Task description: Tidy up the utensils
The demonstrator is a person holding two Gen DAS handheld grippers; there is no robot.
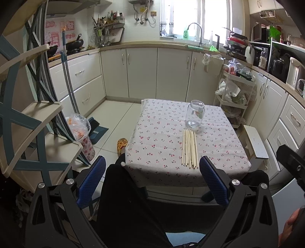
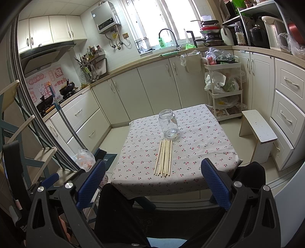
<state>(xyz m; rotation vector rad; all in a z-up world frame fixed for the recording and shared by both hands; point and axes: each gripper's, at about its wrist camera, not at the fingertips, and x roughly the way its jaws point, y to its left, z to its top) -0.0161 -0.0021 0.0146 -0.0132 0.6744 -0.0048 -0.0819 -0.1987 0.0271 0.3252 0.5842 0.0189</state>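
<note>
left claw (image 1: 152,179) spread wide, right claw (image 2: 153,181) likewise

This is a lived-in home kitchen. Cream cabinets (image 2: 152,89) run under an L-shaped counter (image 2: 133,64), a sink tap (image 2: 169,36) stands below the window (image 2: 162,21), woks (image 2: 66,89) sit on the stove beneath a range hood (image 2: 43,55), and a gas water heater (image 2: 105,17) hangs on the tiled wall.

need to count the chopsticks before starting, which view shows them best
The right wrist view: the chopsticks lie near its centre, clear of both fingers. The left wrist view shows the same bundle in front of the glass jar, but its near ends sit right beside the left gripper's blue finger.
</note>
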